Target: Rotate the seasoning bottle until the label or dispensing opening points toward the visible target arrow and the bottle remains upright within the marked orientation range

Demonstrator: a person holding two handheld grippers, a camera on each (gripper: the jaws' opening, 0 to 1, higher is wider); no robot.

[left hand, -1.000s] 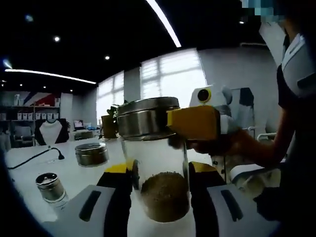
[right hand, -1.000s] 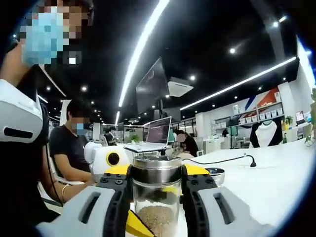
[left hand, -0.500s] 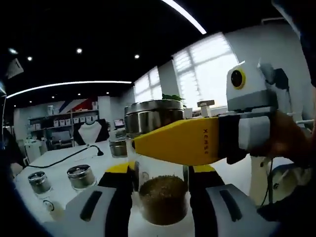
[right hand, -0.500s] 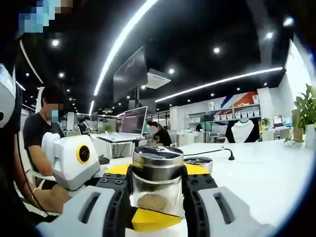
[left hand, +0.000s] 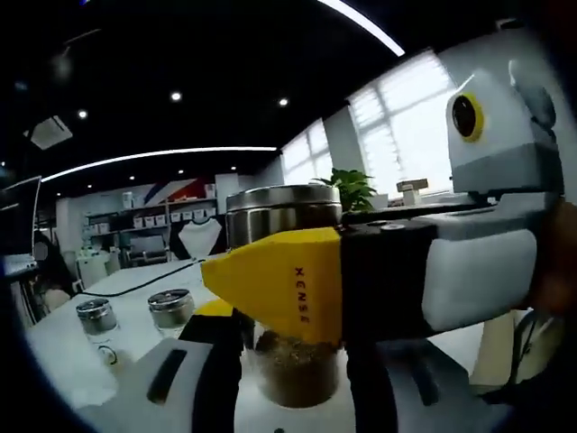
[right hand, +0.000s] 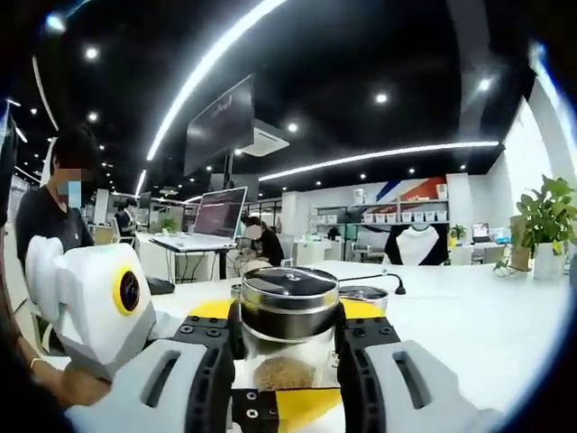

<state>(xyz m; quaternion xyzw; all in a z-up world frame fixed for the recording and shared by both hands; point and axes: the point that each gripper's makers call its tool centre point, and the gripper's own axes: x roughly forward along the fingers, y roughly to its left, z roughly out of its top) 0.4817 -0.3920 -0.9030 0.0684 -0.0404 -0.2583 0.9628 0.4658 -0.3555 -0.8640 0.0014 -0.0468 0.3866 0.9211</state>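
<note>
dim room w/ dark ceiling; light from bright ceiling strips (right hand: 216,59), small spot lamps (left hand: 176,96) & blown-out windows (left hand: 401,126). strong fisheye bend at edges. close yellow jaw (left hand: 284,280) slightly soft, background fairly sharp.

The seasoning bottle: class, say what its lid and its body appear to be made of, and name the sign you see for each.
Seasoning bottle: the lid looks like brushed metal, probably steel; it is grey and mirrors the ceiling lights. The body looks like clear glass or hard plastic, since the brown granules show through its wall; which of the two cannot be told.
</note>
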